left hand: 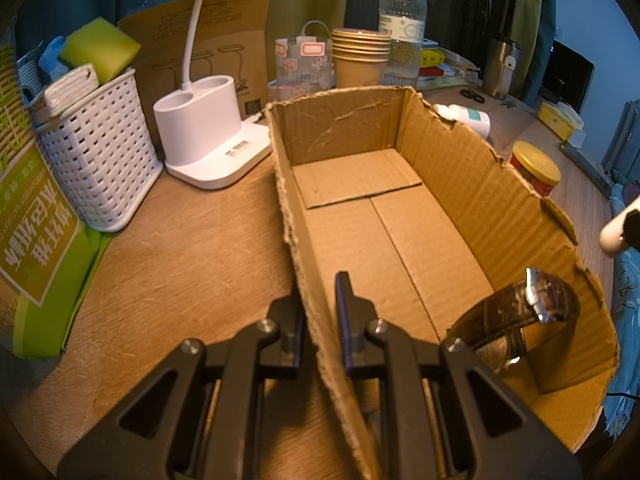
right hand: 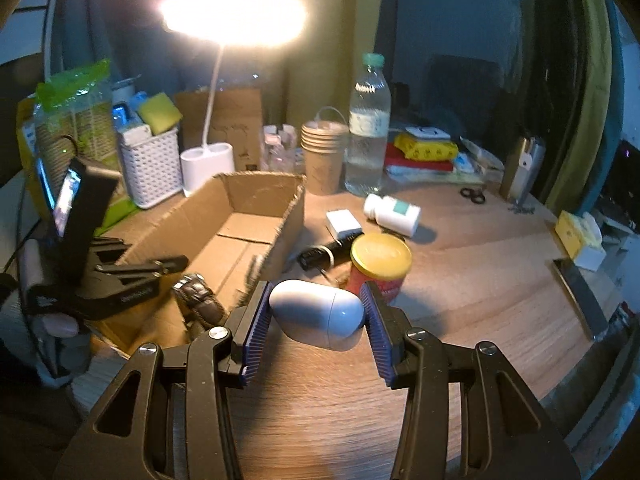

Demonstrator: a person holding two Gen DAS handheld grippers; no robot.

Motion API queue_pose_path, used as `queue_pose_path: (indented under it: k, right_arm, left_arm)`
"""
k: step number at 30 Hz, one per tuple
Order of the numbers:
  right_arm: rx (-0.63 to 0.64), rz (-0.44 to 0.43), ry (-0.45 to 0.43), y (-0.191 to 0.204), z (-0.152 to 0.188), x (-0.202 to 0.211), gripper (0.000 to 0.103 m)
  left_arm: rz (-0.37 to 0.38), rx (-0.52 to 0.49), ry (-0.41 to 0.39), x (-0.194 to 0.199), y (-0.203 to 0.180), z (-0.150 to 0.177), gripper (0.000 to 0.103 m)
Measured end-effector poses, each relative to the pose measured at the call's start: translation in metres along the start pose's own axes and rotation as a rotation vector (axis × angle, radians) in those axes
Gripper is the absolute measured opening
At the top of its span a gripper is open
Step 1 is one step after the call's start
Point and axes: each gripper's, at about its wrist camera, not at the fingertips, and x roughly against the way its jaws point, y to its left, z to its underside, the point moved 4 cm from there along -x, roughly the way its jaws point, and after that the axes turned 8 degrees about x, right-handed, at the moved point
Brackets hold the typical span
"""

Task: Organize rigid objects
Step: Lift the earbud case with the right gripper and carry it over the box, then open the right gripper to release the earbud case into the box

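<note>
My left gripper [left hand: 320, 320] is shut on the near left wall of an open cardboard box [left hand: 460, 168], one finger inside and one outside. A brown-strapped wristwatch [left hand: 532, 304] stands in the box's near right corner. In the right wrist view my right gripper [right hand: 316, 316] is shut on a white oval case [right hand: 316, 312], held above the wooden table to the right of the cardboard box [right hand: 240, 208]. The left gripper [right hand: 132, 276] and the wristwatch [right hand: 200, 300] show at the left there. A red tin with a yellow lid [right hand: 380, 260] stands just behind the case.
On the table right of the box lie a black flashlight [right hand: 324, 256], a small white box [right hand: 342, 222] and a white pill bottle [right hand: 394, 210]. Behind stand a water bottle [right hand: 368, 136], stacked paper cups [right hand: 322, 152], a lit desk lamp's base [right hand: 206, 170] and a white basket [right hand: 150, 168].
</note>
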Motion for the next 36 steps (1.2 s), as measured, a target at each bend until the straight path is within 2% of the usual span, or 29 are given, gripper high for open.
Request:
queue_pose_path:
  k: [15, 28, 36]
  right_arm:
    - [0.077, -0.122, -0.054, 0.046, -0.018, 0.013, 0.048]
    - [0.136, -0.205, 0.007, 0.081, -0.007, -0.006, 0.048]
    - [0.139, -0.224, 0.047, 0.084, -0.001, -0.017, 0.048]
  left_arm:
    - [0.0, 0.0, 0.0, 0.0, 0.0, 0.0, 0.015]
    - [0.0, 0.0, 0.0, 0.0, 0.0, 0.0, 0.015]
    - [0.0, 0.0, 0.001, 0.0, 0.0, 0.0, 0.015]
